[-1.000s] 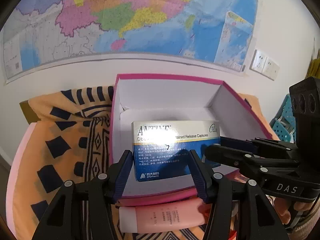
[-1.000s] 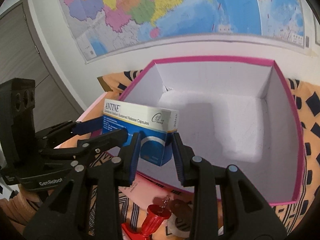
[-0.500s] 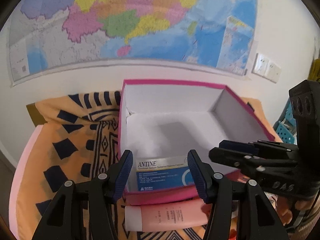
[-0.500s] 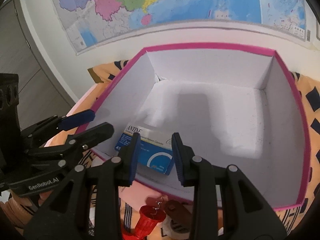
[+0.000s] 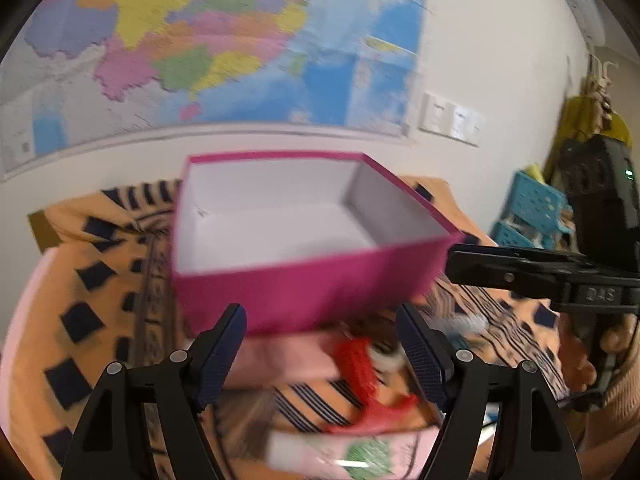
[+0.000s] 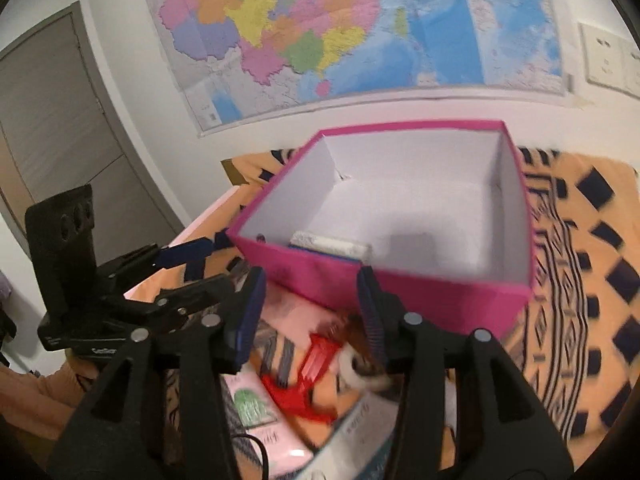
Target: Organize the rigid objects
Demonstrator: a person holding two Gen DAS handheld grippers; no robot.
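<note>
Left wrist view: the left gripper (image 5: 320, 344) hangs in front of the open pink cardboard box with white lining (image 5: 304, 292). Its jaws are opening, nothing between the pads. The box floor that shows from here is bare; the near wall hides the front strip. Below the fingers, on the orange cloth with dark blue squares (image 5: 92, 300), lie a red plastic piece (image 5: 372, 392), a pale pink tube (image 5: 288, 364) and a pink packet with a green label (image 5: 360, 456), all blurred. The right gripper (image 5: 516, 268) reaches in from the right edge.

Right wrist view: the right gripper (image 6: 310, 316) is also outside the box, jaws opening and empty. A blue-and-white carton (image 6: 332, 246) lies flat inside the box against the near wall. So one item looks stowed.

Left to do, as I judge: the red piece (image 6: 308, 380), the green-labelled packet (image 6: 252, 408), a grey-white carton (image 6: 360, 428) at the bottom edge and a small brown-and-white thing I cannot identify. These lie close together, partly overlapping, so a clean single pick may be awkward. The box's near wall stands between the loose pile and the interior.
</note>
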